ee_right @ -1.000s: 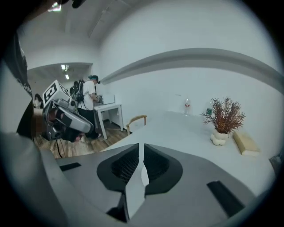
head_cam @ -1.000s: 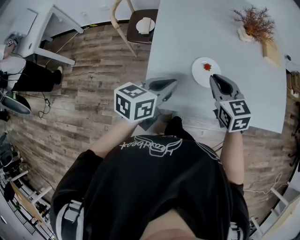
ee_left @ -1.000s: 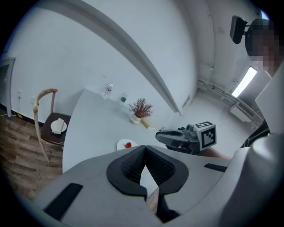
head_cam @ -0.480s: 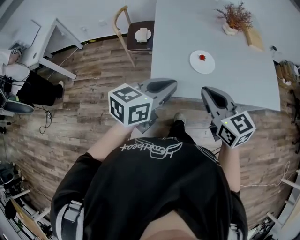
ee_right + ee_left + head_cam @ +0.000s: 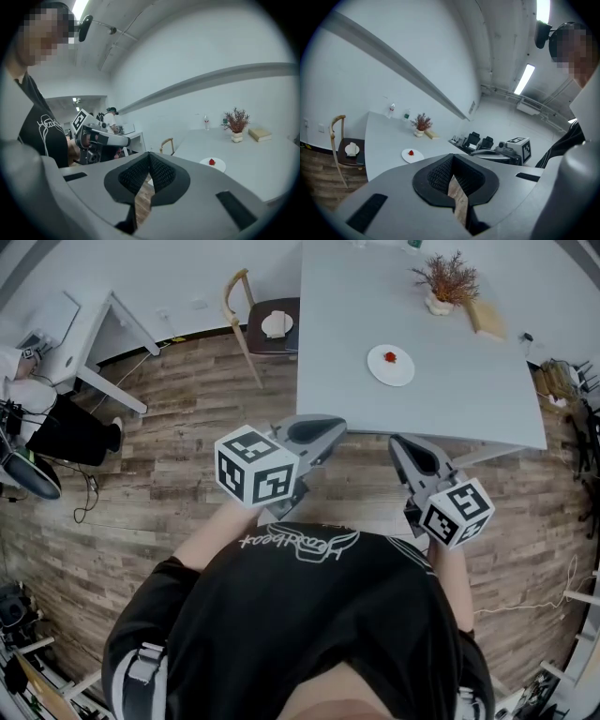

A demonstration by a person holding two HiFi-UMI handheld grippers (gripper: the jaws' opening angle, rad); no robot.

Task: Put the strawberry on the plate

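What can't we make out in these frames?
White thing on the chair seat: too small in every view to identify.
Bottles at the table's far edge: tiny in the gripper views, cut by the head view's top edge.
Strawberry on the plate: too small to tell how it lies.

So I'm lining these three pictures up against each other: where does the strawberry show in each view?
Head view: strawberry on the white plate, upper middle, right of centre.
Left gripper view: strawberry left of centre, a little below mid-height.
Right gripper view: strawberry right of centre, below mid-height.
Shared landmark: the dried plant beyond the plate, also at and.
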